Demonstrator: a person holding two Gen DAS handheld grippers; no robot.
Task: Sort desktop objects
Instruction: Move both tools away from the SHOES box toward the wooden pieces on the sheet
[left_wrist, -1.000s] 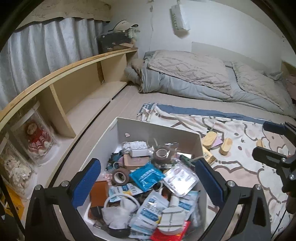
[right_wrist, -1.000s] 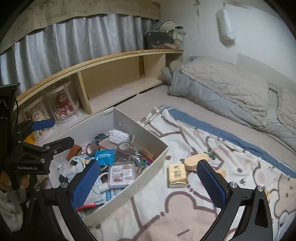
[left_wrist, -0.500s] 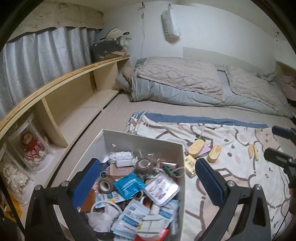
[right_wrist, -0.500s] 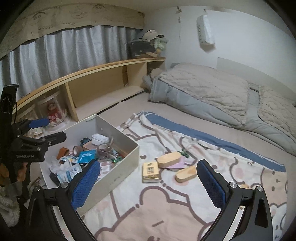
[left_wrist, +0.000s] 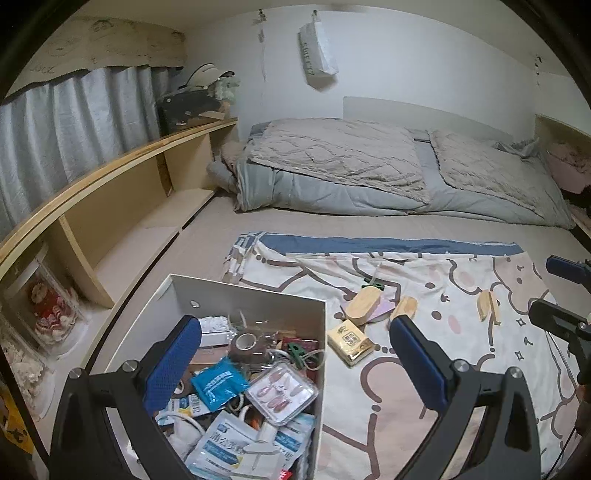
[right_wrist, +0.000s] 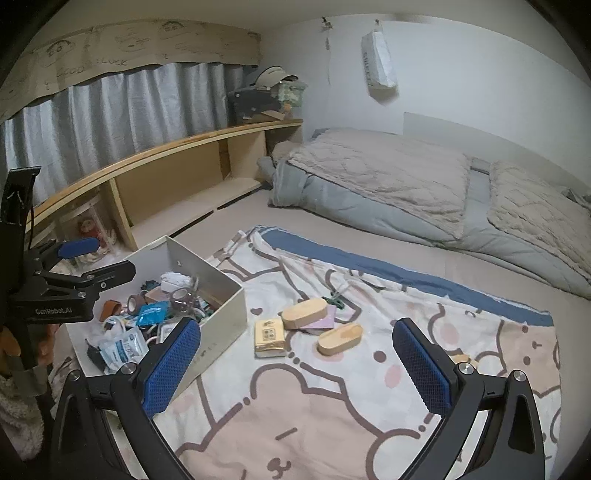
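While both grippers hang in the air holding nothing, the task's things lie in two groups on the bed. A white box sits at the left edge of the cartoon blanket, crammed with clutter: brown tape roll, blue packet, clear nail case, white sachets, cables. Just right of the box, on the blanket, lies a yellow pack. Beyond it, a wooden oval rests on a pink pad; a second wooden oval lies just right of the pack. A green clip sits at the far side of the first oval. Further right, a wooden piece stands apart from the others.

Left gripper: jaws wide, empty, above the box's right wall; left pad over the clutter, right pad over the blanket. Right gripper: jaws wide, empty, above the blanket near the pack, its left pad overlapping the box corner.

Surroundings: folded grey quilt at the far end, wooden shelf along the left, grey curtain behind the shelf, white bag hanging on the wall.
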